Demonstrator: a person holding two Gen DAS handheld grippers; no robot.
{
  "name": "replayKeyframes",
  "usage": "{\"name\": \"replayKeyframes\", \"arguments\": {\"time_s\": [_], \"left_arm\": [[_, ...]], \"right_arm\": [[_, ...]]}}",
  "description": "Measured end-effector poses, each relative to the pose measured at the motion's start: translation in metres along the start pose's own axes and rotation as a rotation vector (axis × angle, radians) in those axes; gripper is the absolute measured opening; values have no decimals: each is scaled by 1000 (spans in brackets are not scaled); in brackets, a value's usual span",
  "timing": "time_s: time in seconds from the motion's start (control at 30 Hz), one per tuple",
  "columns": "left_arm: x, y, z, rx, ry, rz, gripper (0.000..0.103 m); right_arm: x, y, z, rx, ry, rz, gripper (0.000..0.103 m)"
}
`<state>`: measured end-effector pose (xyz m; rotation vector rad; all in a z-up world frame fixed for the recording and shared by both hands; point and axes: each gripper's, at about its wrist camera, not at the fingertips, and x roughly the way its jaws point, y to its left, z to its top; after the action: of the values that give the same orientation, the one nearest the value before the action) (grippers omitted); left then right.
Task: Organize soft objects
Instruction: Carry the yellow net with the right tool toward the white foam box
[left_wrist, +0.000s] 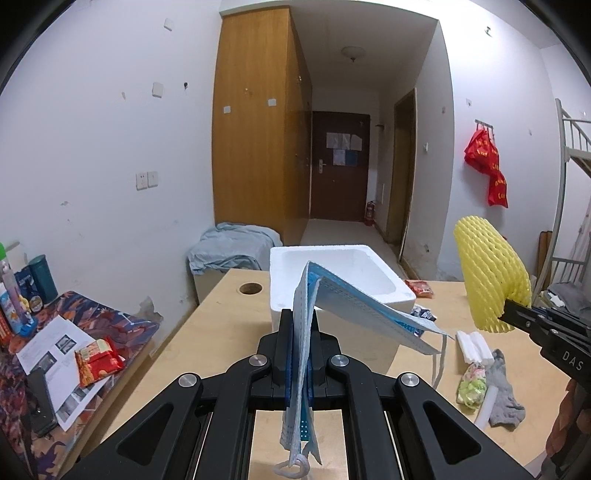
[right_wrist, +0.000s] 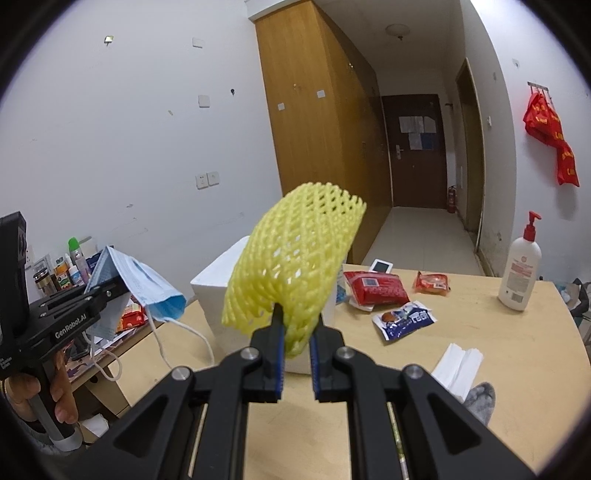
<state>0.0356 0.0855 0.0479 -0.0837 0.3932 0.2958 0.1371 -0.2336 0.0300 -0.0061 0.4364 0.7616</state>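
Observation:
My left gripper (left_wrist: 298, 321) is shut on a blue face mask (left_wrist: 354, 306), held above the wooden table in front of the white foam box (left_wrist: 391, 291); the mask droops to the right with its ear loops hanging. My right gripper (right_wrist: 297, 325) is shut on a yellow foam fruit net (right_wrist: 295, 254), held up in front of the foam box (right_wrist: 212, 288). The net (left_wrist: 487, 280) and right gripper (left_wrist: 517, 314) show at the right of the left wrist view; the mask (right_wrist: 147, 284) and left gripper (right_wrist: 110, 291) at the left of the right wrist view.
On the table (right_wrist: 480, 332) lie red snack packets (right_wrist: 376, 288), a blue packet (right_wrist: 404, 319), a lotion pump bottle (right_wrist: 519, 273), white foam pieces (left_wrist: 474, 347), a grey sock (left_wrist: 504, 391) and a small candy bag (left_wrist: 471, 386). A cluttered side table (left_wrist: 74, 332) stands left.

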Motion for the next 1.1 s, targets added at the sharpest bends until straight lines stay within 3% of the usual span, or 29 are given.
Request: {"name": "replayKeyframes", "arguments": {"time_s": [1.1], "left_arm": [[72, -2, 55, 18, 12, -45, 5]], "right_arm": [[52, 10, 47, -59, 20, -7, 14]]}}
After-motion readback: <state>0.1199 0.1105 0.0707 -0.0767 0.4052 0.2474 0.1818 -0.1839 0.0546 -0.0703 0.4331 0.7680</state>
